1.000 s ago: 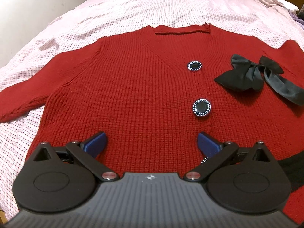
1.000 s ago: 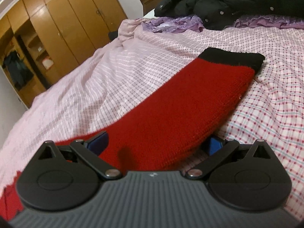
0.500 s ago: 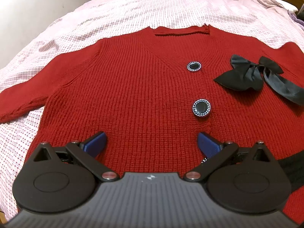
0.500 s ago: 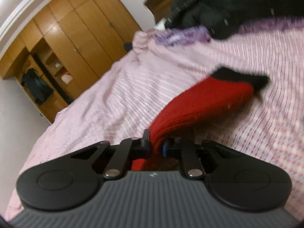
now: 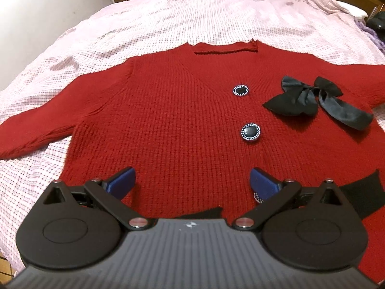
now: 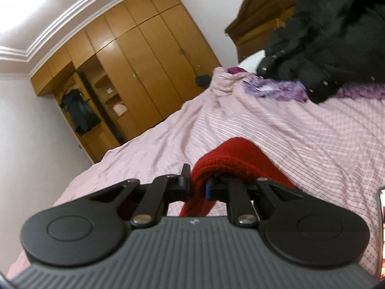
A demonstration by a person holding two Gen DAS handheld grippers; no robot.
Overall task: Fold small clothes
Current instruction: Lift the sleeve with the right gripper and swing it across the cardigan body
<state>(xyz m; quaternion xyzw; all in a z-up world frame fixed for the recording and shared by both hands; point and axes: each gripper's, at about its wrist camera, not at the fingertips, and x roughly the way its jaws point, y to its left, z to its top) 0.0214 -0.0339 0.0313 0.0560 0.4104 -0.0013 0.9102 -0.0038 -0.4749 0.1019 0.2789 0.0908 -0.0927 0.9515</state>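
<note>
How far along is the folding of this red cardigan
Early. Done: red cardigan lies spread flat on the bed. In hand: right gripper is shut on one sleeve, raised off the bed. Left gripper is open, empty. Left: other sleeve, body folds.

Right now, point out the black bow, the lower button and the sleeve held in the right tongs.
Black bow (image 5: 312, 91), left wrist view, on its knot.
Lower button (image 5: 250, 132), left wrist view, on its dark centre.
Red sleeve (image 6: 231, 154), right wrist view, on the raised fold above the right tongs (image 6: 198, 185).
</note>
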